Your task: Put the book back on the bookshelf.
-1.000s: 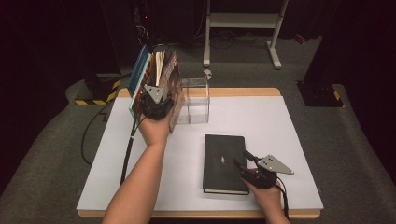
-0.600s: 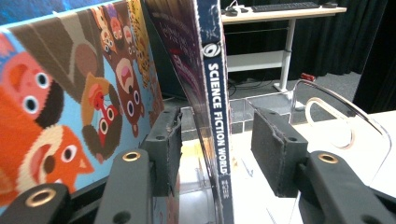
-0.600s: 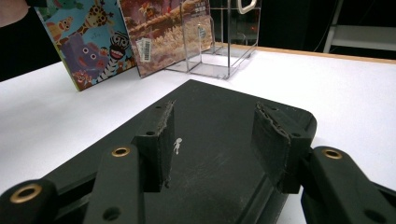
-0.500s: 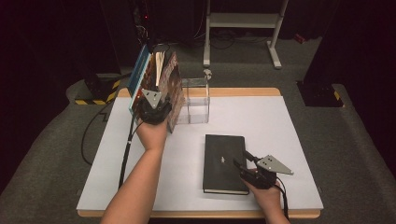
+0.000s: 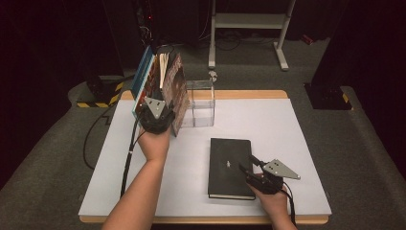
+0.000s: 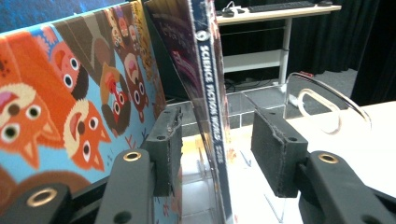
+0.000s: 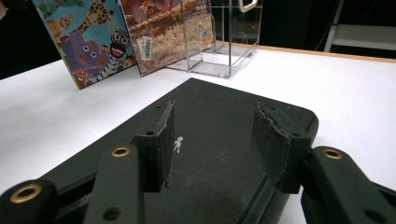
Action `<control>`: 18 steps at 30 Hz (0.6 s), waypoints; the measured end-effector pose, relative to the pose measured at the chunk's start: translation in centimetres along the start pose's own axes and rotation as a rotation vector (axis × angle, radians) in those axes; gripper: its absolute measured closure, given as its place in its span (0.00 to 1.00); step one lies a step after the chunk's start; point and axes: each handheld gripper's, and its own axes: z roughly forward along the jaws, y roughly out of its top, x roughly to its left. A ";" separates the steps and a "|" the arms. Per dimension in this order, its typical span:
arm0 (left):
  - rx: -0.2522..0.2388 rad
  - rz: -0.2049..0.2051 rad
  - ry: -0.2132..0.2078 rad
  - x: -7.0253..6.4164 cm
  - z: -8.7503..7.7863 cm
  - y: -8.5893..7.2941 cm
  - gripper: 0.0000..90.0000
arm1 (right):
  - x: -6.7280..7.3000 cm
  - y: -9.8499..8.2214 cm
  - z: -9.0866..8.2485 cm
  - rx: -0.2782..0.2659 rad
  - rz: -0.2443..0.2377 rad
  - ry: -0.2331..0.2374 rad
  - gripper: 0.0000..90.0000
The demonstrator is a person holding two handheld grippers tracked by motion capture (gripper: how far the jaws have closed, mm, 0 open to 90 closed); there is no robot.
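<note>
- Left gripper (image 5: 155, 116), upper left of the high view: jaws parted, straddling the thin dark spine of a "Science Fiction World" magazine (image 6: 210, 116) without pressing it.
- Beside it, a cartoon-animal picture book (image 6: 70, 107), leaning; a clear acrylic rack (image 5: 198, 103) just right.
- Right gripper (image 5: 249, 167), lower right: jaws half open over a flat black notebook (image 5: 229, 160), gripping nothing.
</note>
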 end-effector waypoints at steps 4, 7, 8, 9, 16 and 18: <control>-0.008 -0.010 -0.023 -0.2 -0.9 0.0 0.59 | 0.0 0.0 0.0 -0.001 -0.001 0.000 0.54; -0.016 -0.017 -0.046 -0.3 -1.7 0.0 0.59 | 0.0 0.0 0.0 0.000 -0.001 -0.001 0.54; -0.018 -0.018 -0.052 -0.3 -2.0 0.0 0.59 | 0.0 0.0 0.0 0.001 -0.001 -0.001 0.54; -0.020 -0.018 -0.057 -0.3 -2.2 0.0 0.59 | 0.0 0.0 0.0 0.001 -0.001 0.000 0.54; 0.000 -0.040 -0.103 0.2 -3.9 -0.3 0.58 | 0.0 -0.1 0.1 0.004 0.001 0.000 0.54; 0.017 -0.049 -0.120 0.4 -4.4 -0.6 0.57 | 0.0 -0.1 0.1 0.006 0.001 -0.001 0.54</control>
